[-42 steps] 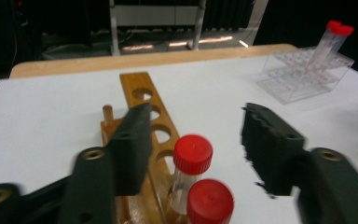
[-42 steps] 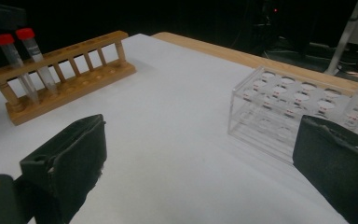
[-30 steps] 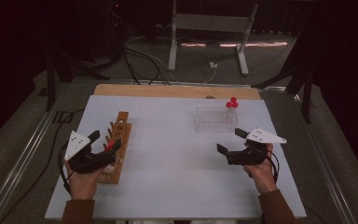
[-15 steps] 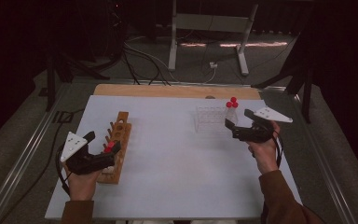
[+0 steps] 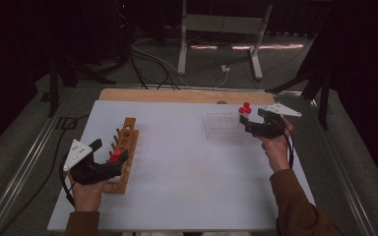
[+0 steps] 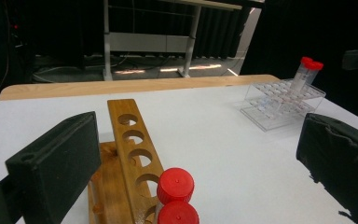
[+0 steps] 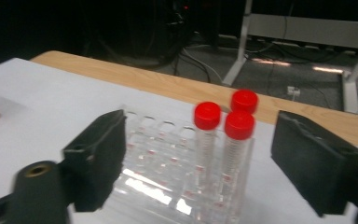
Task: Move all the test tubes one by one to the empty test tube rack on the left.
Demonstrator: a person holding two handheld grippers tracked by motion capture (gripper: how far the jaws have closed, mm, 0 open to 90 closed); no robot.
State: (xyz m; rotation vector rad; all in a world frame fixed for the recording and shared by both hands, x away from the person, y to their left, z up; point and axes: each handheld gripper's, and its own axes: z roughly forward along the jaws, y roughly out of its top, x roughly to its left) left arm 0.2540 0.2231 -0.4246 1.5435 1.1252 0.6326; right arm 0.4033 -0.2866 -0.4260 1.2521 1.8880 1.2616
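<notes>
Right claw (image 7: 198, 154) | jaws parted, closing, nothing gripped | upright red-capped tubes (image 7: 230, 140) in clear rack (image 7: 149, 154) located straight ahead | left claw (image 6: 191, 158) released.

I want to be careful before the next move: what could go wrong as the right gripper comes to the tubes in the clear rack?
1. Three red-capped tubes stand close together, so the right gripper, whose jaws have just been closing with nothing yet pressed, may catch two caps or knock a neighbour.
2. The clear rack looks light; a sideways push might slide or tip it.
3. The left gripper is open around the tubes in the wooden rack; a careless move could bump them.
</notes>
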